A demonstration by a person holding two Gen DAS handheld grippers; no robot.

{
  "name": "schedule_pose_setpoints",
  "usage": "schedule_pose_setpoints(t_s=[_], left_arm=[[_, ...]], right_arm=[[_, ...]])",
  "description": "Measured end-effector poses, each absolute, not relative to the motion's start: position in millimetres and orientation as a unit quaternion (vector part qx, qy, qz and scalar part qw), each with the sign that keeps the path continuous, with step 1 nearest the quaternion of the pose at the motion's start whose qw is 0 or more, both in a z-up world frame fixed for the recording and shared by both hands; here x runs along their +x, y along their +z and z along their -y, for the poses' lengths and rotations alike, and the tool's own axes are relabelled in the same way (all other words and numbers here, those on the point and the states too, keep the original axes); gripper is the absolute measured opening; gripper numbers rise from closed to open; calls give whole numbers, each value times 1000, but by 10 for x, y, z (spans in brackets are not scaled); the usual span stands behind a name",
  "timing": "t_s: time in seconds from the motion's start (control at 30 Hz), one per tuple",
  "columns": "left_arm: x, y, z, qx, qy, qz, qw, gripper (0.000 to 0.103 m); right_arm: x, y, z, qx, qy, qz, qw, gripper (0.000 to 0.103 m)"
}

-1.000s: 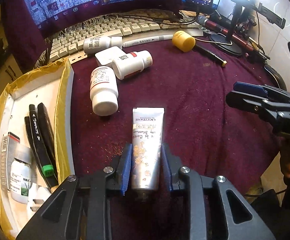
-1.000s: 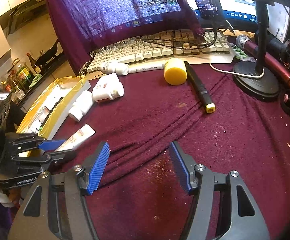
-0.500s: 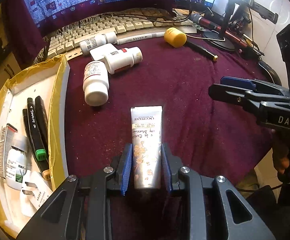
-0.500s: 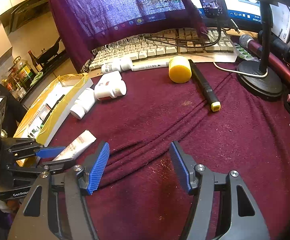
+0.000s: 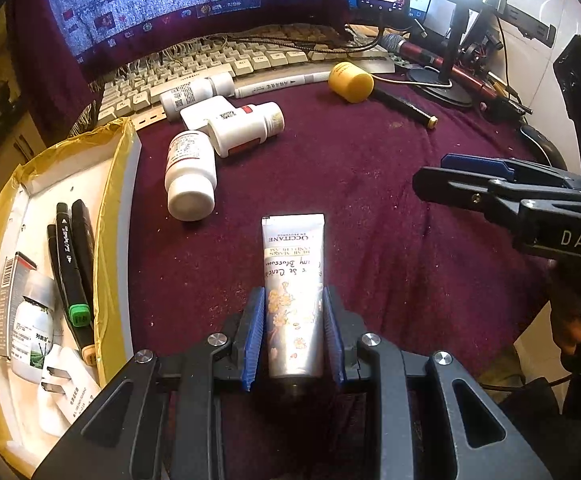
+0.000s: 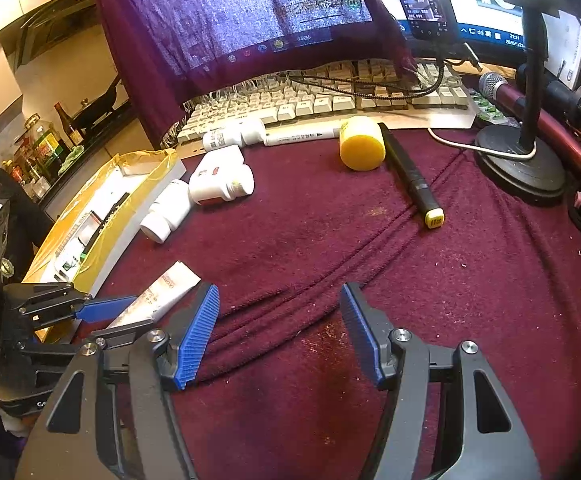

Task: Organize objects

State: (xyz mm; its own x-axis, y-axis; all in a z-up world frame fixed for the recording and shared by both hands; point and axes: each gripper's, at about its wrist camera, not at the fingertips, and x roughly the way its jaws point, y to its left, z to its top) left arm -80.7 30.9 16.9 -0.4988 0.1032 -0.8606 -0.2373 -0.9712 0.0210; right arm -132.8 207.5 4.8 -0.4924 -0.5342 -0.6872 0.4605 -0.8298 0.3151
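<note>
Left to right: the yellow-taped box (image 5: 120,184) at the left already has black markers (image 5: 75,264) and a small green-labelled bottle (image 5: 34,322) in it. The left gripper (image 5: 293,336) is clamped on the hand cream tube (image 5: 293,280) near its cap end, just above the maroon cloth (image 5: 370,200). The tube reads "L'OCCITANE EN PROVENCE". It's probably light, soft and squishy, so the stiffer cap end looks like the safest spot to hold. The right gripper (image 6: 278,332) hangs wide open, holding nothing.
</note>
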Motion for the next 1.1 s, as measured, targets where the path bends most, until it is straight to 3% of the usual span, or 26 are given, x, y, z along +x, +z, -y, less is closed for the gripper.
schedule_pose_setpoints(t_s=[1.1], left_arm=[[-685,179,-117,-459,884,-21,83,25]], right_arm=[[-1109,166,-1764,420,-854,8,306,62]])
